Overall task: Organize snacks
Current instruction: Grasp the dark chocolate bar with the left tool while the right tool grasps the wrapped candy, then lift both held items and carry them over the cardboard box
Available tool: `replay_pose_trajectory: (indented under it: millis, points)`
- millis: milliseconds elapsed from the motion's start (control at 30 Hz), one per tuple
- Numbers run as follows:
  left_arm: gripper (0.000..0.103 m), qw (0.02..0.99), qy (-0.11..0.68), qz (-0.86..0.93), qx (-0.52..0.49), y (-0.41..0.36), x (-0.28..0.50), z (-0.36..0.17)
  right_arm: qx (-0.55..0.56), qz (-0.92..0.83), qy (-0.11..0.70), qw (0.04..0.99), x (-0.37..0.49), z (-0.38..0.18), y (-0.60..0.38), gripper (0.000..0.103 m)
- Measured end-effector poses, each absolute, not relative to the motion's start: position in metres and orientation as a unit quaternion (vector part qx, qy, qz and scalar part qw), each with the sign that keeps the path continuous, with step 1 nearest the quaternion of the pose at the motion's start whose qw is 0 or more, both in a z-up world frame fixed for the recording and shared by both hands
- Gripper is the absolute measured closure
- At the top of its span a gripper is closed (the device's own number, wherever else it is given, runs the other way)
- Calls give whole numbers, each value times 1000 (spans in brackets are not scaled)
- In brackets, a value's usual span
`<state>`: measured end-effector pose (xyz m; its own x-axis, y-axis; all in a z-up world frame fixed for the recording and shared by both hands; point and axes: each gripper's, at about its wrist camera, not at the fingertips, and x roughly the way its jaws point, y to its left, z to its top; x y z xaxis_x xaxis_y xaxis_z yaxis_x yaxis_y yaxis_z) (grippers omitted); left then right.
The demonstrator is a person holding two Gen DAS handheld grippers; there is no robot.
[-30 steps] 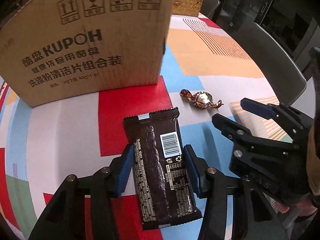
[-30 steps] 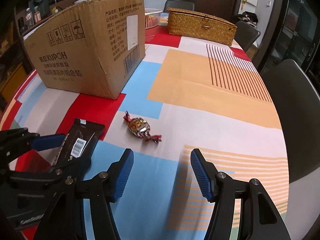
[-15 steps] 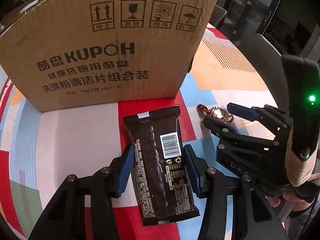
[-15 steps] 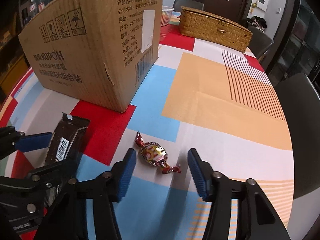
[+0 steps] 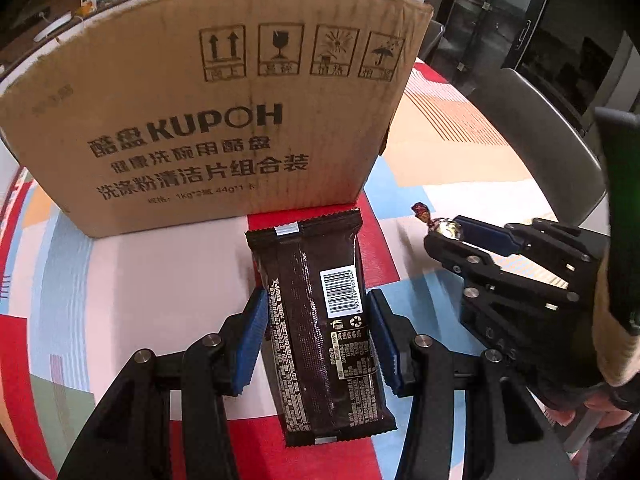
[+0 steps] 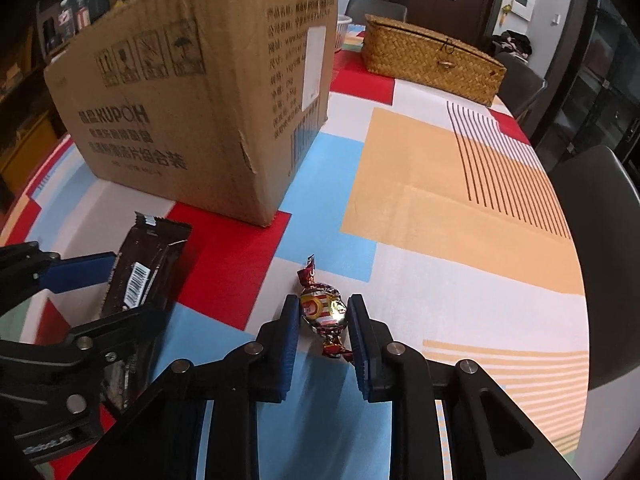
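My left gripper (image 5: 318, 320) is shut on a dark brown snack bar packet (image 5: 324, 312) with a white barcode and holds it in front of the large KUPOH cardboard box (image 5: 208, 120). The packet also shows in the right wrist view (image 6: 140, 276). My right gripper (image 6: 324, 316) is shut on a foil-wrapped candy (image 6: 322, 308) with red twisted ends, just above the tablecloth. The candy (image 5: 440, 226) shows in the left wrist view at the right gripper's tips (image 5: 452, 232).
The cardboard box (image 6: 200, 92) stands on the colourful tablecloth (image 6: 440, 184). A woven straw basket (image 6: 428, 60) sits at the far end. Dark chairs (image 6: 596, 240) stand along the table's right edge.
My right gripper moved forward around the candy and shut on it. My left gripper rose with the snack bar, closer to the box.
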<state>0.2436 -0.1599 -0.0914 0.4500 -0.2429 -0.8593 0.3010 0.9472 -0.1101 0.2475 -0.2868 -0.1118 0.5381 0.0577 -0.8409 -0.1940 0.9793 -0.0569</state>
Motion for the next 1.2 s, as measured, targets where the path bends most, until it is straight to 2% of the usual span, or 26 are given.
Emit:
replay_pose_trajectory:
  millis: [467,1200]
  points:
    - [56,869,462,-176,22,-137,217,-62,-34,74,442,893,208,-72,-268,78]
    - [56,913,373,-168,-4,-81,186,-1,-30,71,344,936,174,0,-226,78]
